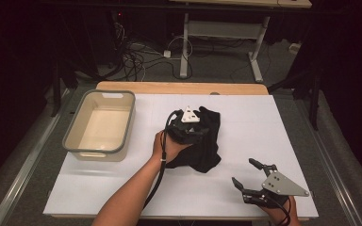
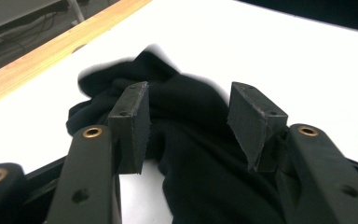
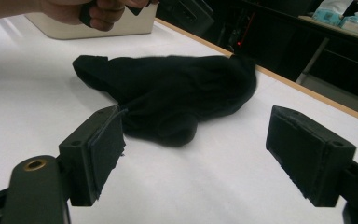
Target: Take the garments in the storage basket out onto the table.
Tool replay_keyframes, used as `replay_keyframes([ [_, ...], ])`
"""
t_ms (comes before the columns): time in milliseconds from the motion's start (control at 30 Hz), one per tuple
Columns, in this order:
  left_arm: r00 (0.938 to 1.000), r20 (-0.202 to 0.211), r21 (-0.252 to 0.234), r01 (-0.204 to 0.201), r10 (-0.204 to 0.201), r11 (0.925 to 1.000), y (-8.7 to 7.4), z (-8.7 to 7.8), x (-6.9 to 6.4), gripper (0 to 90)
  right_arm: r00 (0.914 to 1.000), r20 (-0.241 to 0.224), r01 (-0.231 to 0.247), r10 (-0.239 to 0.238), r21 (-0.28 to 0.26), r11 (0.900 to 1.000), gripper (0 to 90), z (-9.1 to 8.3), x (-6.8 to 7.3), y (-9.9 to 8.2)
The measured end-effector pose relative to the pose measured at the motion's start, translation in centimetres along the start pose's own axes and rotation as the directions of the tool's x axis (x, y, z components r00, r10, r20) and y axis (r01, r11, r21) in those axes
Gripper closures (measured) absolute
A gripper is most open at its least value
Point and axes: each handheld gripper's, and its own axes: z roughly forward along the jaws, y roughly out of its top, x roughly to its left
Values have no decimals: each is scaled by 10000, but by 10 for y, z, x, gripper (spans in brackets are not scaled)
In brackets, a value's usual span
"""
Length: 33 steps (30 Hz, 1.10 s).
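A crumpled black cloth garment (image 1: 202, 139) lies in a loose heap near the middle of the white board (image 1: 122, 188) that covers the table, closer to the far wooden edge (image 1: 184, 87) than to the person's side. In the high view its bulk seems to run from the far end toward the near end, with a lobe trailing to the near right; in the right gripper view (image 3: 168, 93) it stretches across the frame as 1 low, elongated mound, folded over itself so that no clear hem or sleeve can be made out.

The left gripper (image 2: 189, 121) is right on it. Its 2 black jaws stand part-way open with the dark fabric lying between and below them, and neither pad presses on the cloth — no grip. The left hand (image 1: 167, 143) sits at the garment's left edge, so this is by far the nearer hand, and the cloth lies straight ahead along that gripper's jaws.

The right gripper (image 1: 250, 176) hovers near the near right corner of the board, well apart from the garment, its jaws spread wide with nothing between them. From there the cloth lies ahead and to the left.

An empty beige plastic tub with a grey rim (image 1: 100, 123) stands on the board's far left, apart from the garment — beyond the left hand's side, and plausibly where the cloth belongs.
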Motion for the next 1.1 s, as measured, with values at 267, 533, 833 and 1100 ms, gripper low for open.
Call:
replay_keyframes([
  [267,9999,-120,-106,-114,113,9999,0,-3,-1,476,10000,-28,72,-72,22,10000,198,0,2,0],
  [533,9977,-466,-397,-506,487,9979,3,-16,-2,449,9999,-45,132,-132,21,9999,198,1,3,1],
  [833,9923,-890,-485,-908,862,9947,5,-26,-3,390,9999,-100,136,-136,42,9999,198,2,5,1],
  [1100,9879,-1009,-625,-1242,1176,9903,5,-34,-3,343,9998,-155,89,-88,43,10000,198,3,6,1],
])
